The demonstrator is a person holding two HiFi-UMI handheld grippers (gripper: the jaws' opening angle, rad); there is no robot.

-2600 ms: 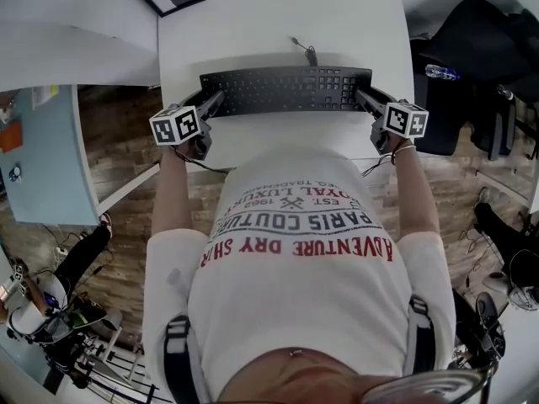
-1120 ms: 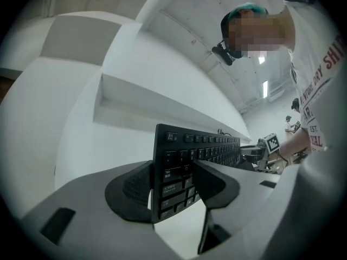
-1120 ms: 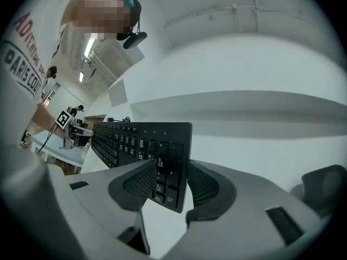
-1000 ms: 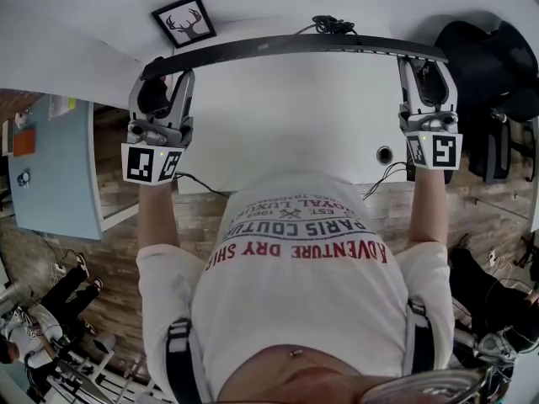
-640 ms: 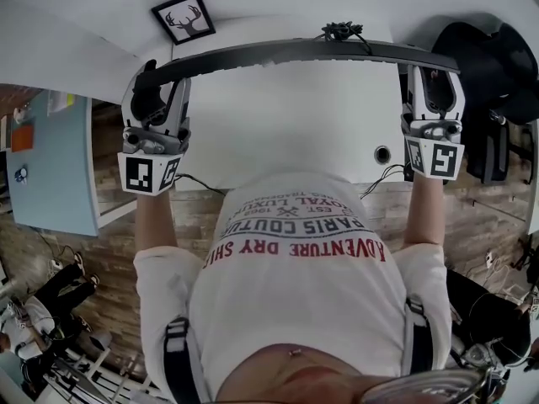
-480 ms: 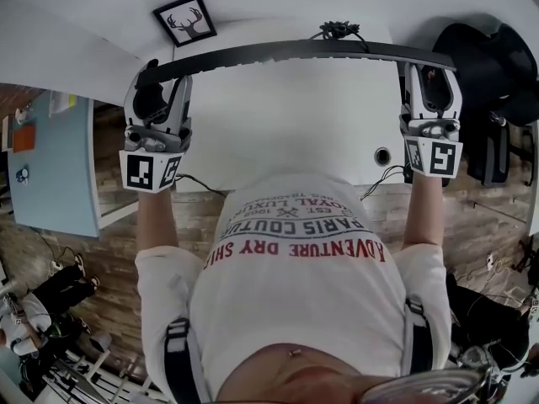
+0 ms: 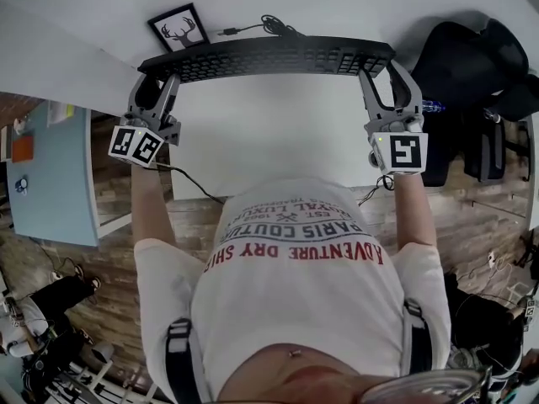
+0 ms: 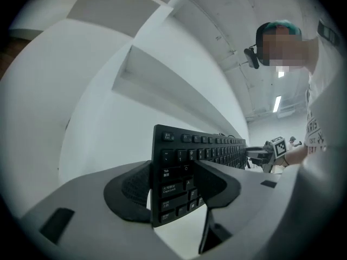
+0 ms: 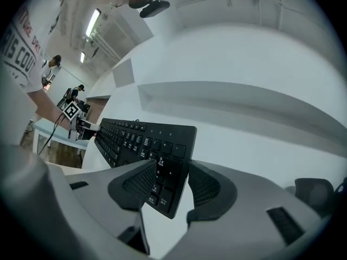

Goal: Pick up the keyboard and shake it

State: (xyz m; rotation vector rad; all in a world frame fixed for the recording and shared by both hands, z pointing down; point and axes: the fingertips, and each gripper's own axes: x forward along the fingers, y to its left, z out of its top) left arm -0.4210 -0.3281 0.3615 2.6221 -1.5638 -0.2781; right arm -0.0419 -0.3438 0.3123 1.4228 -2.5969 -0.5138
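While it hangs clear of the white desk (image 7: pixel 269 133), the keyboard (image 7: pixel 265 57) runs level across 12 o'clock of the head view, from 11 to 1. It is a black, full-size slab with low matte keys and a number pad at its right end.

- Left gripper (image 7: pixel 157 76): the jaws stand fairly wide and are clamped on the keyboard's left end. In the left gripper view the board (image 8: pixel 179 172) stands on edge between the ribbed pads, key face toward the right-hand pad.
- Right gripper (image 7: pixel 383 72): the same wide hold on the right end. In the right gripper view the board (image 9: pixel 135 137) tilts between the pads (key face up and leftward).

Surroundings, large to small:
- The desk is smooth with a flat top, and the stretch under the keyboard is bare.
- A pale blue table (image 7: pixel 46 175) sits at 9 o'clock on the wood-plank floor.
- A black chair (image 7: pixel 472 57) stands at 2 o'clock, just beside the right gripper.
- A framed deer picture (image 7: pixel 178 28) with a black frame lies at 11 o'clock, just behind the keyboard's left end.
- A thin black cable (image 7: pixel 261 25) loops at 12 o'clock behind the keyboard.
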